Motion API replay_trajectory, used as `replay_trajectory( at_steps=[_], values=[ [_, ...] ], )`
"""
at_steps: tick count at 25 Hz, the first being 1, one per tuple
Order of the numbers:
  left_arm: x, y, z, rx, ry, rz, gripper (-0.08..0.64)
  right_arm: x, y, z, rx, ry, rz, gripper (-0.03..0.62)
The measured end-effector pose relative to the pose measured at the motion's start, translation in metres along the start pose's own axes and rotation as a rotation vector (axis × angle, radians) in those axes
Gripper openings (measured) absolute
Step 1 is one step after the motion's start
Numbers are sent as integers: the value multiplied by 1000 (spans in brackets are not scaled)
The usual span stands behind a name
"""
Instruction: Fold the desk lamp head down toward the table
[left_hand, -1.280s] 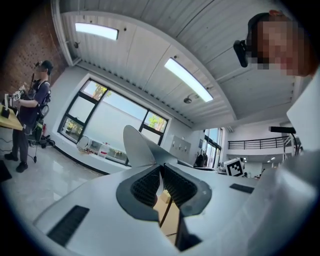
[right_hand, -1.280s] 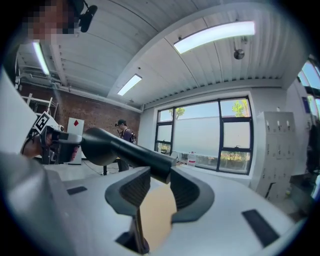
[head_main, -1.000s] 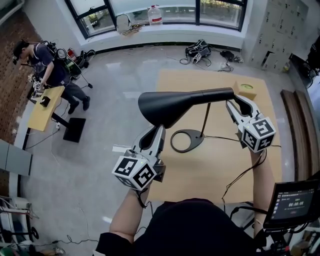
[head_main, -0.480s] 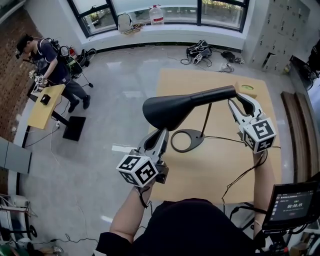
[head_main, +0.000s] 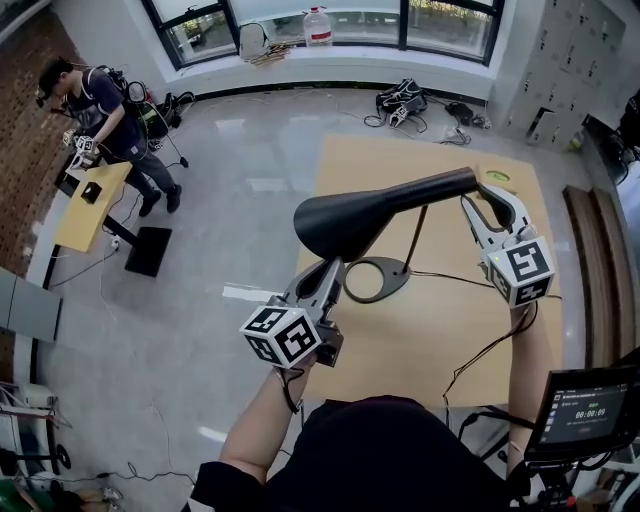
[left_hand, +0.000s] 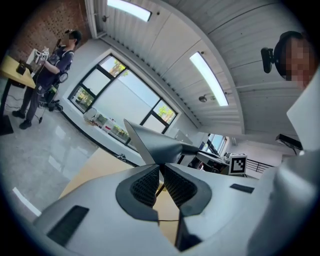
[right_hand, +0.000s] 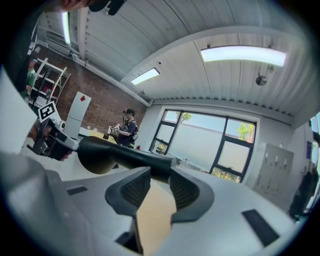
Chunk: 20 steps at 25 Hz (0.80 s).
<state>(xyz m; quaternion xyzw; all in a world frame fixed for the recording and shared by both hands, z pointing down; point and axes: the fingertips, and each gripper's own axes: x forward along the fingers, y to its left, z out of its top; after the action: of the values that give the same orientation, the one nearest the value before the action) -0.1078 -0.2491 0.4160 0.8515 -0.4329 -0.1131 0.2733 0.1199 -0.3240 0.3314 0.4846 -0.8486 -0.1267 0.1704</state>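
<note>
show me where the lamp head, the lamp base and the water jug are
lamp head (head_main: 340, 222): head view, on the wide black shade.
lamp base (head_main: 398, 288): head view, on its dark rim, right side.
water jug (head_main: 318, 29): head view, on its clear body, by the window.

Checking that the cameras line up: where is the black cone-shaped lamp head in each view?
Head view: black cone-shaped lamp head at centre, wide end pointing left.
Left gripper view: centre, a grey wedge seen edge-on.
Right gripper view: left of centre, neck running right.
Shared landmark: the large dark-framed window, at the top in head view, left-centre and right-centre in the gripper views.
</note>
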Motion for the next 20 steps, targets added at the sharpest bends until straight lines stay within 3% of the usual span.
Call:
replay_trajectory(
  at_steps=[8, 20],
  values=[
    [3, 1, -10, -33, 12, -2, 25, 0, 6, 16, -2, -12, 12, 127],
    [9, 5, -36, -90, 71, -10, 25, -4, 7, 24, -125, -4, -12, 126]
  ],
)
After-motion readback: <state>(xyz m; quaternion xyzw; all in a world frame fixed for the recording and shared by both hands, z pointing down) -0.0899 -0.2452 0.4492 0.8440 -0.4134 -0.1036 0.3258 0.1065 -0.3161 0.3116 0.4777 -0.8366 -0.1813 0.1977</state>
